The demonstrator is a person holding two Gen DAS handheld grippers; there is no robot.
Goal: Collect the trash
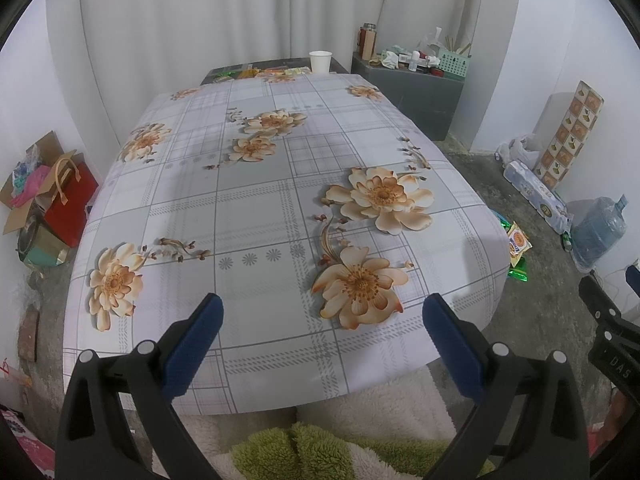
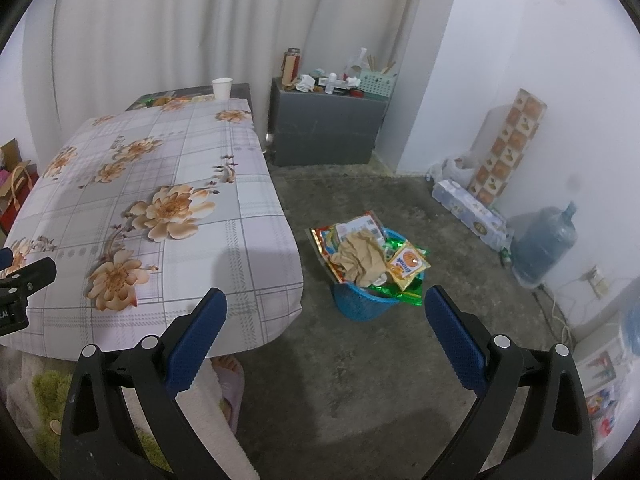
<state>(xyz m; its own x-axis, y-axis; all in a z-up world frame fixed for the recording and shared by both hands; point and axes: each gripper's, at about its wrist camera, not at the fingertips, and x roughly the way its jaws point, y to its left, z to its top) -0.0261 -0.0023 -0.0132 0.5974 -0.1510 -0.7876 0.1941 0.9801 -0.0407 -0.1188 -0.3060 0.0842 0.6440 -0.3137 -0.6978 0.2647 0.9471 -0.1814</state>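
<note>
Left wrist view: the left tongs [image 1: 322, 316] are hovering spread and empty over the table [image 1: 248, 200]. Right wrist view: the right tongs [image 2: 326, 312] are hovering spread and empty above the floor [image 2: 360, 380], facing the bin [image 2: 362, 304], which is overflowing with trash [image 2: 360, 256].

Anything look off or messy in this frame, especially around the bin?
The blue bin on the floor beside the table is overfilled: crumpled brown paper and snack wrappers heap above its rim, some hanging over the edge. Both hand-held grippers are open and empty.
</note>
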